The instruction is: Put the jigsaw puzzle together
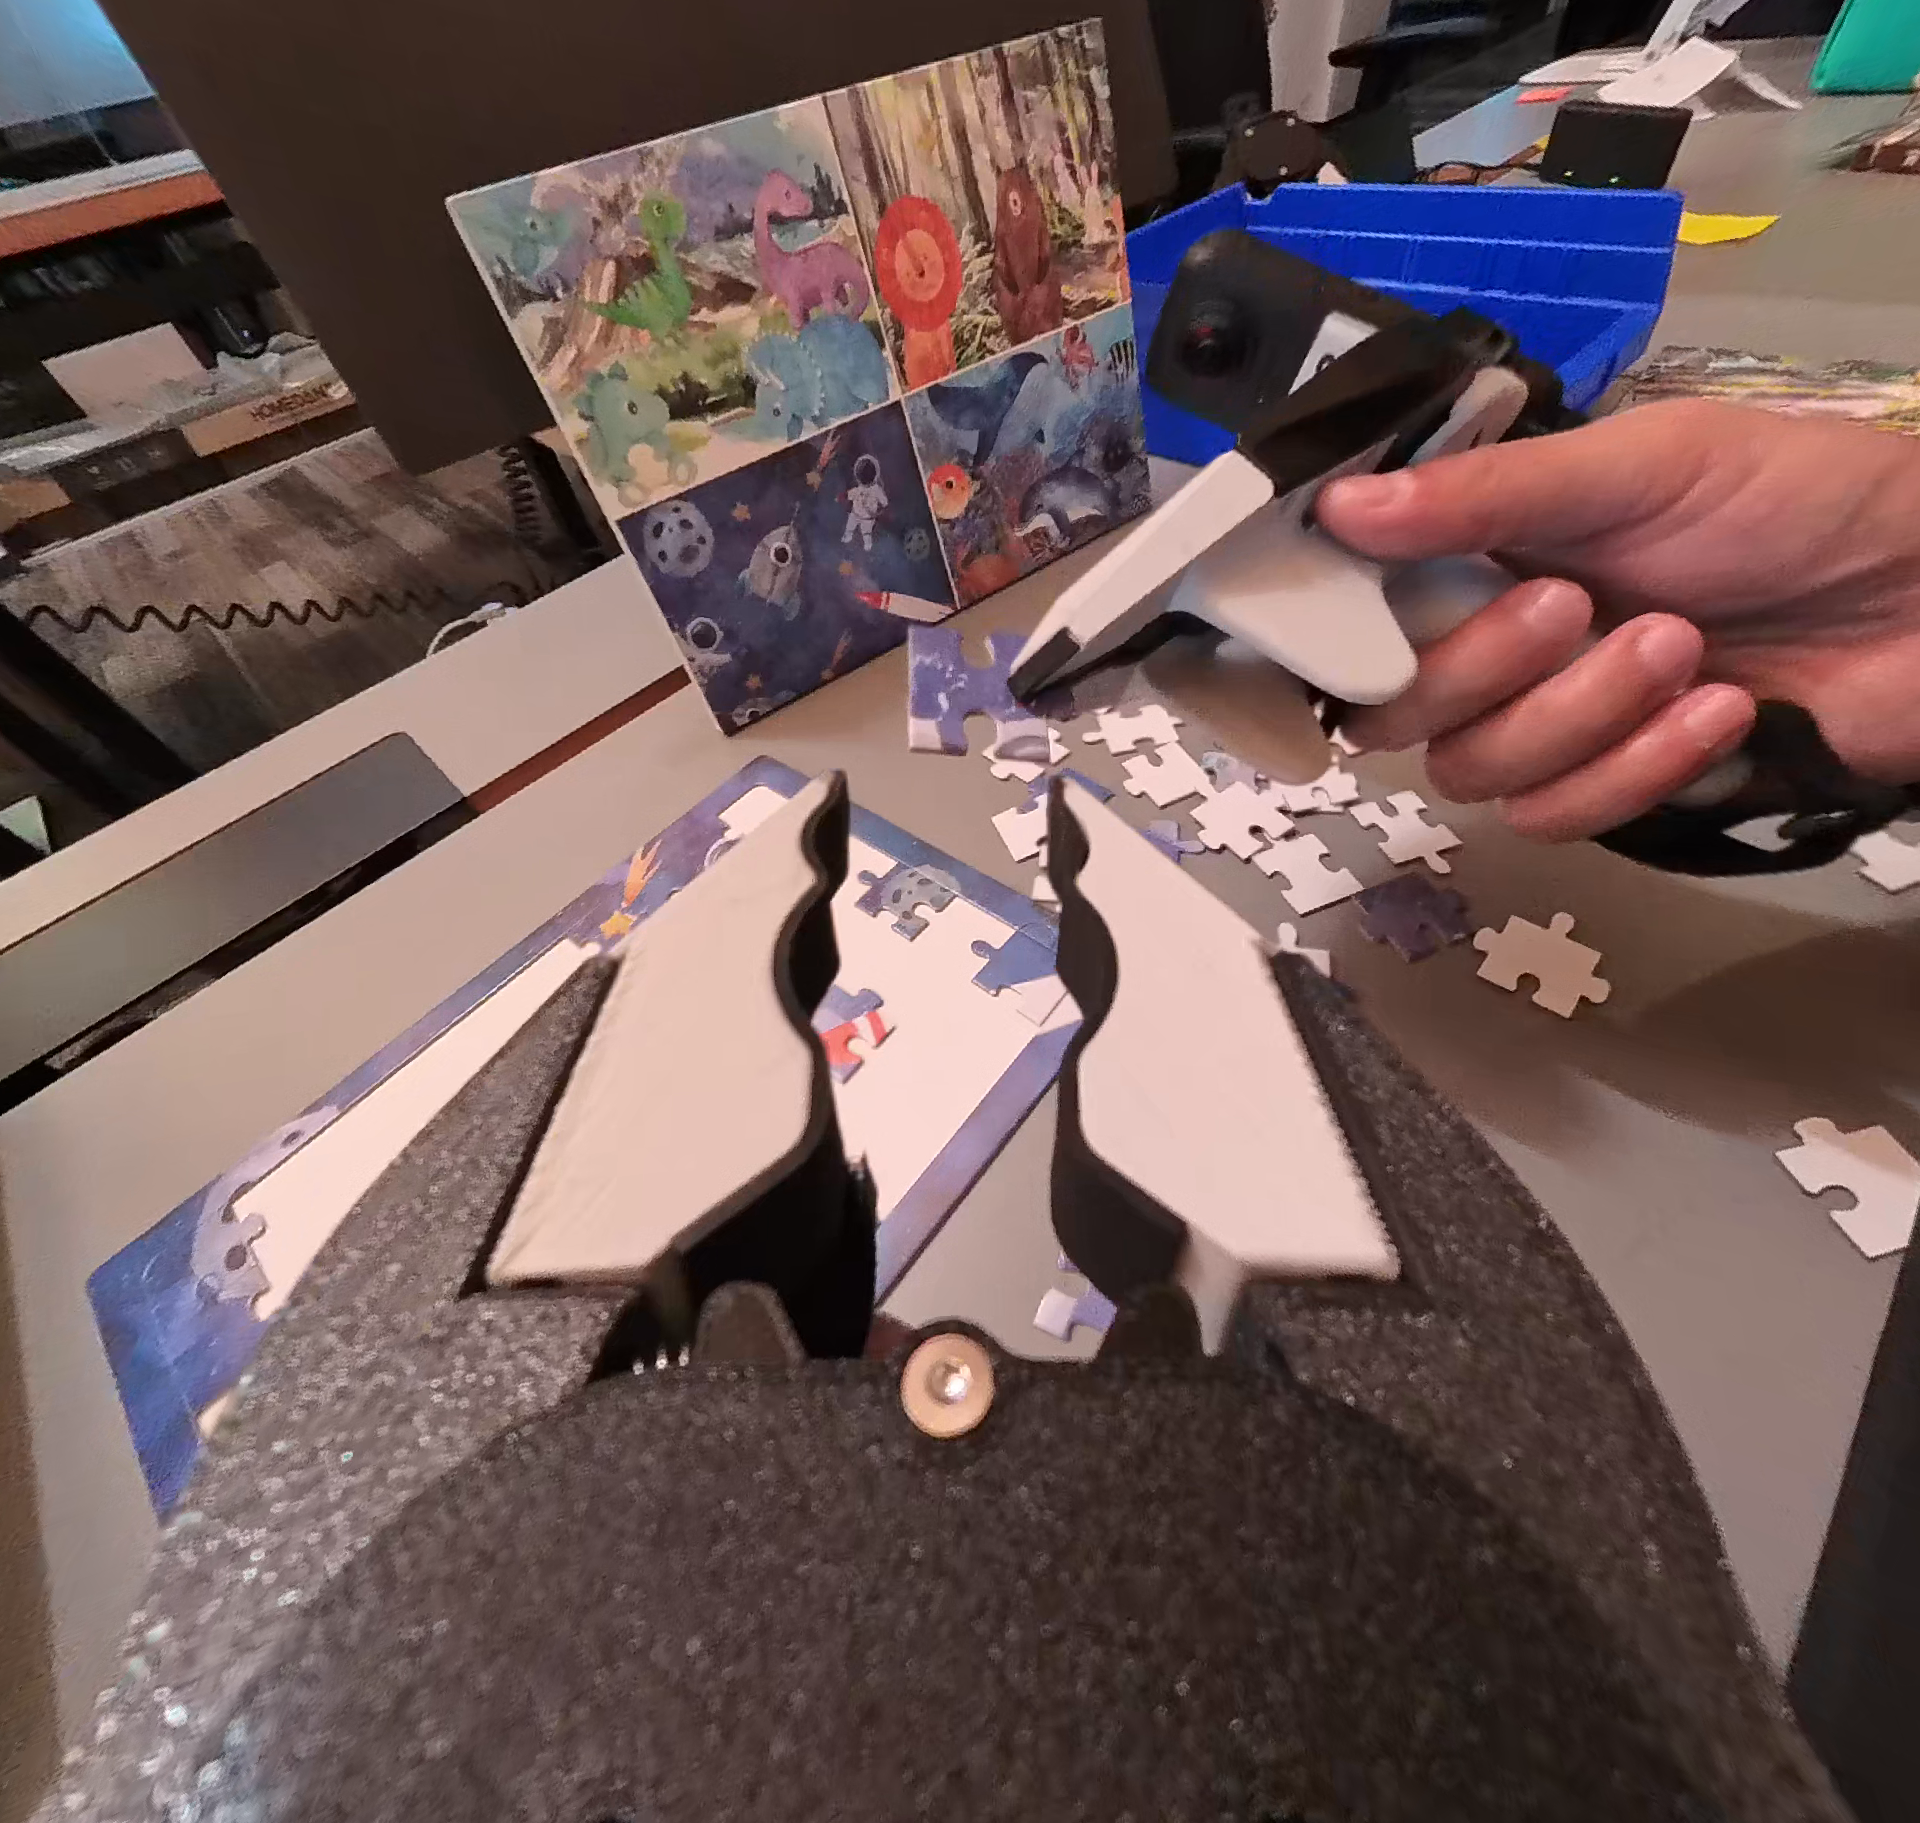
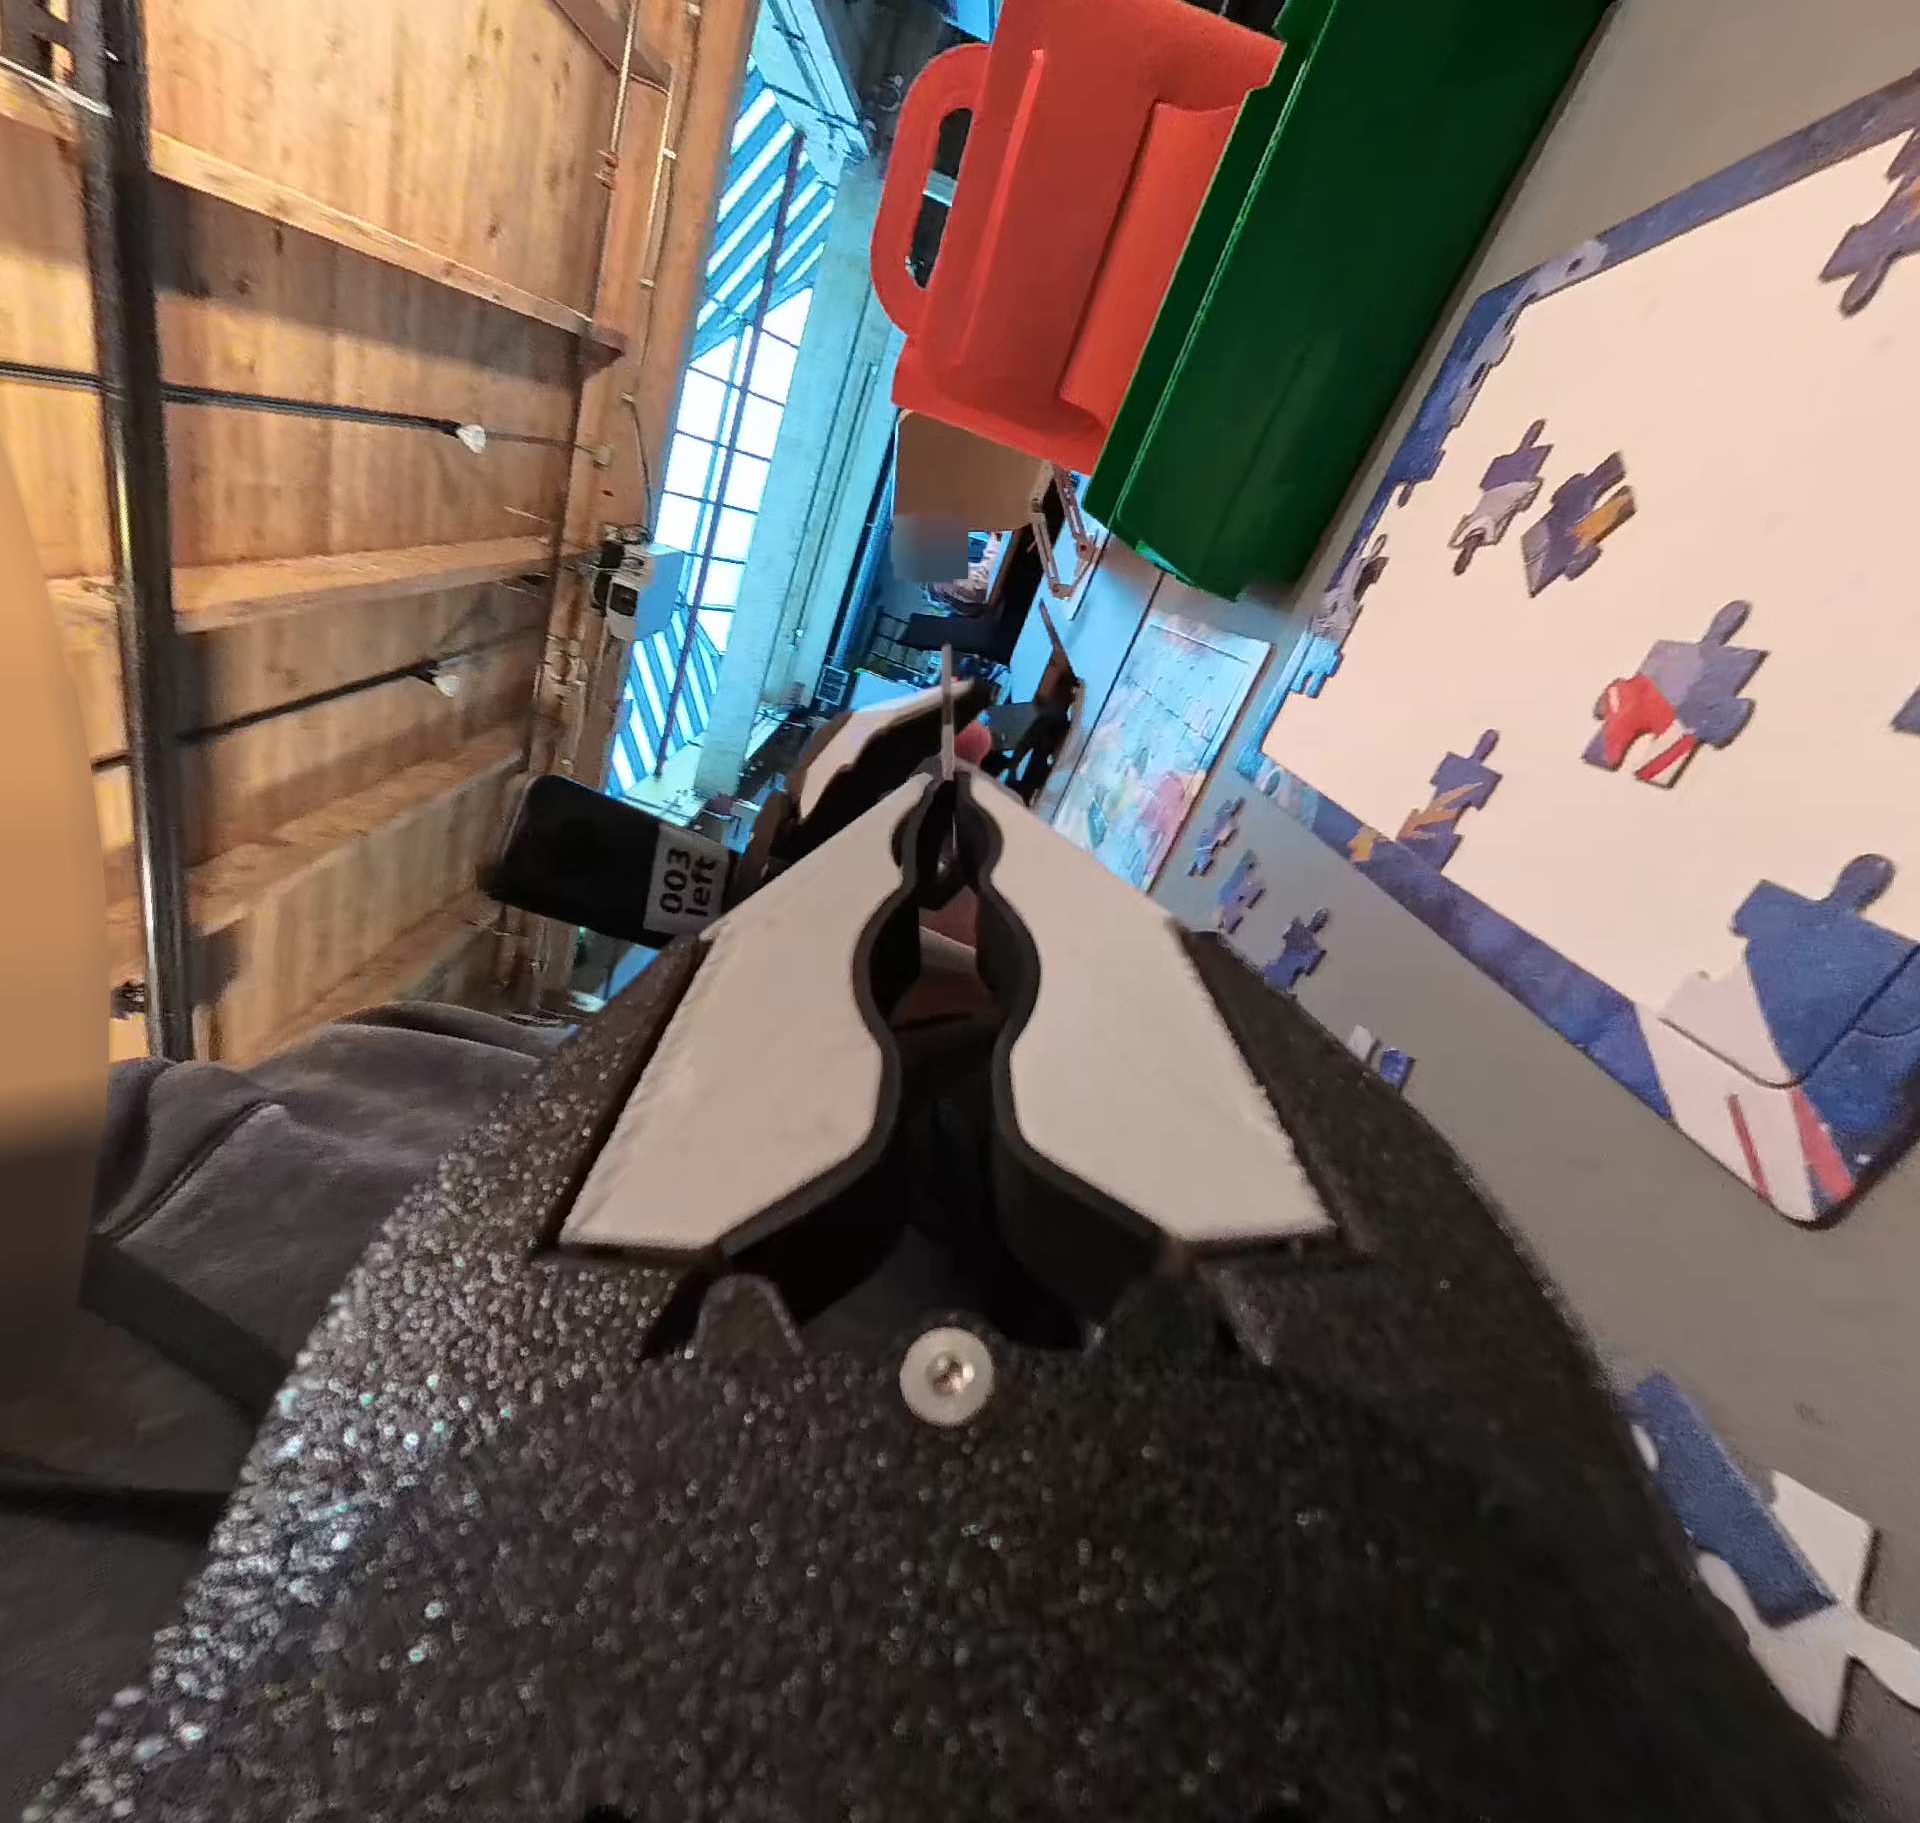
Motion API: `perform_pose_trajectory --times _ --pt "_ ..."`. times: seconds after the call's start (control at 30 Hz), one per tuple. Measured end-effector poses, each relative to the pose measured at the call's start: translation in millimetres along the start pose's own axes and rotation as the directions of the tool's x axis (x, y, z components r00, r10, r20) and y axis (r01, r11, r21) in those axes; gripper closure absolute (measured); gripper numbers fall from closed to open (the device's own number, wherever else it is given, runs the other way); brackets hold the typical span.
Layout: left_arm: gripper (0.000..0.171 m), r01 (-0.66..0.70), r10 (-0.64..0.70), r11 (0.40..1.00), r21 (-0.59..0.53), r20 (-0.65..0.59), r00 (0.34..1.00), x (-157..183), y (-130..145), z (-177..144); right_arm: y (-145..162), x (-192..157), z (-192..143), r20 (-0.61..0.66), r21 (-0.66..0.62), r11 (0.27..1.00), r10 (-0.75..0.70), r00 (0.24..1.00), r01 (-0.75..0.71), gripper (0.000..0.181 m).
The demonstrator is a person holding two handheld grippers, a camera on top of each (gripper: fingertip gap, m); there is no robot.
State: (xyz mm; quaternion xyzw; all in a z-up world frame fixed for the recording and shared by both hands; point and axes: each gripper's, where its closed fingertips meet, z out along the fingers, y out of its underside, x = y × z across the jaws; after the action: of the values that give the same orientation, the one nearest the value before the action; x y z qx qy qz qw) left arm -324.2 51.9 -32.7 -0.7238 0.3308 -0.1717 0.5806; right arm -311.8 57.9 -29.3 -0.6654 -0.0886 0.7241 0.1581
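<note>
The puzzle tray (image 1: 156,1337) has a blue border and a white floor and lies on the grey table under my left gripper (image 1: 945,817). That gripper is open and empty, hovering over the tray's far part. A few blue pieces, one with a red rocket (image 1: 857,1035), lie in the tray. My right gripper (image 1: 1023,682), held by a hand, is rolled sideways. It is shut (image 2: 948,786) on a thin blue puzzle piece (image 1: 956,682), seen edge-on (image 2: 949,713). It sits at the far end of the loose pieces (image 1: 1247,817), mostly white side up. The tray (image 2: 1610,402) shows at right.
A picture card (image 1: 800,371) with four scenes stands behind the tray. A blue bin (image 1: 1455,267) sits at the back right. In the right wrist view a green bin (image 2: 1299,267) and an orange block (image 2: 1039,215) lie beyond the tray. More loose pieces (image 1: 1860,1202) lie at right. Left tips and right tips are each some 30 cm from the picture card (image 1: 800,371).
</note>
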Motion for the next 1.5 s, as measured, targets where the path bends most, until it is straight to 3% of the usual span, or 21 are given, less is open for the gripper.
perform_pose_trajectory --times 0.2,0.37,0.5,0.73,0.8,1.0,1.2,1.5 --pt "0.132 0.006 -0.005 1.0 0.01 -0.051 0.999 16 0 6 6 3 -1 -0.003 -0.016 1.0 0.003 1.0 -0.003 0.181" --pt "0.137 -0.001 0.001 1.0 -0.011 -0.025 1.0 18 6 10 2 7 -6 -0.018 -0.003 1.0 -0.005 1.0 0.005 0.18" --pt "0.144 0.026 -0.027 1.0 -0.013 -0.103 0.994 33 6 7 -3 7 -10 -0.008 0.026 1.0 0.001 1.0 -0.001 0.18" --pt "0.133 0.01 -0.011 1.0 -0.019 -0.051 0.999 16 11 2 2 11 -11 -0.045 -0.009 1.0 -0.029 0.999 0.029 0.18" --pt "0.125 -0.017 0.015 1.0 -0.021 -0.065 0.998 15 11 1 6 10 -10 -0.036 -0.03 0.999 -0.026 0.999 0.025 0.18" --pt "0.122 -0.082 0.079 0.996 -0.024 -0.098 0.992 22 9 4 14 8 -7 -0.039 -0.066 0.997 -0.04 0.998 0.038 0.181" --pt "0.138 -0.134 0.13 0.99 -0.052 -0.068 0.989 25 18 6 20 9 -5 -0.037 -0.077 0.997 -0.03 0.999 0.027 0.18" --pt "0.138 -0.086 0.081 0.991 -0.098 -0.06 0.995 21 36 -8 35 19 9 -0.051 -0.147 0.989 -0.034 0.998 0.026 0.18"
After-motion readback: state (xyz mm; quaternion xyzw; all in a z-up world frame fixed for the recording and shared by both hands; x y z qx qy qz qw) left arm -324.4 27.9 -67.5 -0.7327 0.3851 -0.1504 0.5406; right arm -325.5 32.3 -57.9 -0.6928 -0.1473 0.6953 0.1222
